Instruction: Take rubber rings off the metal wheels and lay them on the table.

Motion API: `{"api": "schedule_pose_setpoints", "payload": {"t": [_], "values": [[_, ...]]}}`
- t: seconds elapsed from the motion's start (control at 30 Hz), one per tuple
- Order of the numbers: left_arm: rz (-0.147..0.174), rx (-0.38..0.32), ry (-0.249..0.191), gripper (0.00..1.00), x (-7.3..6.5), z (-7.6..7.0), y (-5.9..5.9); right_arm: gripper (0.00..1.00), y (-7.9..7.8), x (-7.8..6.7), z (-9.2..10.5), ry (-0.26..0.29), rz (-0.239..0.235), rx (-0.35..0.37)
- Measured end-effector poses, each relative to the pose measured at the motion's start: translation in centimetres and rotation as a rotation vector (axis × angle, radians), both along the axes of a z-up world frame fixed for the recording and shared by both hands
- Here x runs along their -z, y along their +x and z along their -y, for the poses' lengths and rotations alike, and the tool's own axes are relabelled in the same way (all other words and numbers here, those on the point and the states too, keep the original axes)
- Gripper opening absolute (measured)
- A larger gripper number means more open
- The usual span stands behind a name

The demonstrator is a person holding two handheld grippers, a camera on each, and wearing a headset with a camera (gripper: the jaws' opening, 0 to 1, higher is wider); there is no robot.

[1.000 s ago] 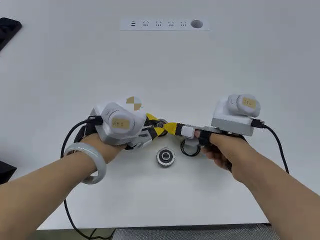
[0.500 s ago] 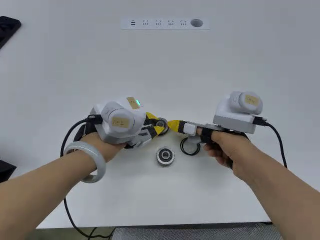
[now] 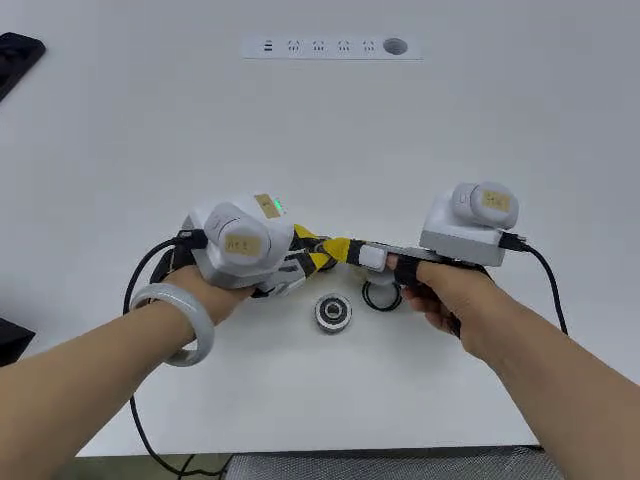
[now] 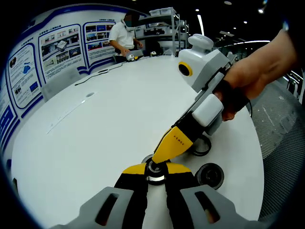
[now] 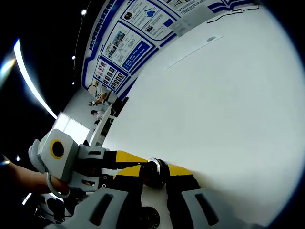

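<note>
A small metal wheel (image 4: 155, 171) with a black rubber ring around it is held just above the white table (image 3: 300, 150), and my left gripper (image 4: 153, 168) is shut on it from the left. My right gripper (image 3: 337, 250) comes in from the right. In the right gripper view the same wheel (image 5: 155, 171) sits between its yellow tips, which press on the rubber rim. A loose rubber ring (image 3: 381, 296) lies on the table under the right gripper. A second wheel (image 3: 332, 312) with its ring on lies nearer the front.
A white power strip (image 3: 330, 46) lies at the far side of the table. A black object (image 3: 15, 55) sits at the far left corner. Cables trail from both grippers toward the front edge. People stand at a distant bench (image 4: 125, 36).
My right gripper drew back a little from the held wheel half a second ago and has now moved left again onto it. The left gripper has stayed put.
</note>
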State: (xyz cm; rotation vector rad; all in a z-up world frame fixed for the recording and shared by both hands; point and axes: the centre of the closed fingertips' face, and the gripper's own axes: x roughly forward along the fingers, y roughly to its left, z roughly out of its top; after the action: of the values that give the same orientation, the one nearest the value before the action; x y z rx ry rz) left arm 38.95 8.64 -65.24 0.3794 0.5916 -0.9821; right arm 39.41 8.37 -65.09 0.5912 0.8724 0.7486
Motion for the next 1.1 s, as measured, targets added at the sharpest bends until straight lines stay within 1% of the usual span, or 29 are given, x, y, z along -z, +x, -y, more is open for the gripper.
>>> {"api": "schedule_pose_setpoints", "payload": {"t": [0.07,0.23,0.33,0.7,0.83,1.0,1.1], "values": [[0.000,-0.001,-0.002,0.13,0.01,-0.02,-0.01,0.22,0.02,0.20,-0.15,-0.001,-0.005,-0.003],[0.001,-0.001,-0.001,0.13,0.00,-0.02,-0.03,0.20,-0.20,0.12,-0.05,0.003,-0.010,-0.010],[0.001,-0.001,-0.002,0.13,0.00,-0.01,-0.03,0.21,-0.38,-0.15,0.05,0.001,-0.002,-0.016],[0.001,-0.004,-0.004,0.13,0.04,-0.02,-0.05,0.21,-0.82,-0.47,0.30,-0.011,0.014,-0.034],[0.001,-0.003,-0.004,0.13,0.06,-0.02,-0.07,0.21,-0.92,-0.63,0.34,0.004,0.006,-0.032],[0.002,-0.005,-0.004,0.13,0.08,-0.01,-0.07,0.19,-0.92,-0.57,0.51,0.000,0.002,-0.031],[0.002,-0.004,-0.004,0.13,0.08,-0.01,-0.08,0.11,-0.95,-0.58,0.60,0.004,-0.005,-0.031]]}}
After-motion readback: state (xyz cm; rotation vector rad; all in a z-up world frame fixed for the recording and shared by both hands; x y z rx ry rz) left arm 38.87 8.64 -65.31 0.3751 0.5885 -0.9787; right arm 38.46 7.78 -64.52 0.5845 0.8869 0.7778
